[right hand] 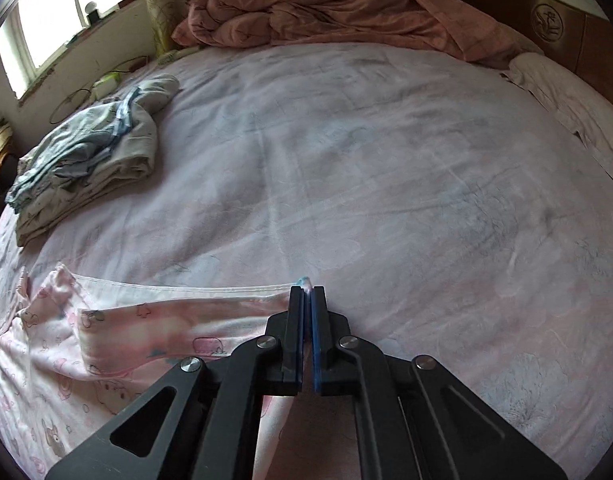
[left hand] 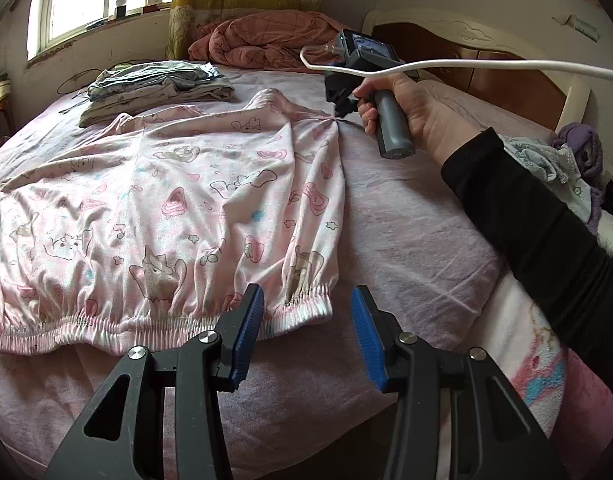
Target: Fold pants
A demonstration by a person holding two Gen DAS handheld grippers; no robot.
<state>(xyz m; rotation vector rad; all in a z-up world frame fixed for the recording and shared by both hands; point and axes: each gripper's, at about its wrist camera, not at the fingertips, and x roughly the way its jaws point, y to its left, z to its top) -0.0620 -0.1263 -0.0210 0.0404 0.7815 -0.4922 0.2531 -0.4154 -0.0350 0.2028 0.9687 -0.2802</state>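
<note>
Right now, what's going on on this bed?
A person is folding pink printed pants spread flat on the bed. The right tongs are shut on the hem corner of one leg. The left tongs stand open just above the elastic waistband, gripping nothing. No fold has been made yet. A stack of folded clothes sits at the far side, near a rumpled blanket.

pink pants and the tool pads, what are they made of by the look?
Pink pants: thin soft printed fabric, probably cotton jersey; matte, drapes in wrinkles, gathered elastic waistband. Left tool pads: blue, ribbed, likely rubber or soft plastic. Arms: black matte, looks like plastic, with metal pivot pins.
</note>
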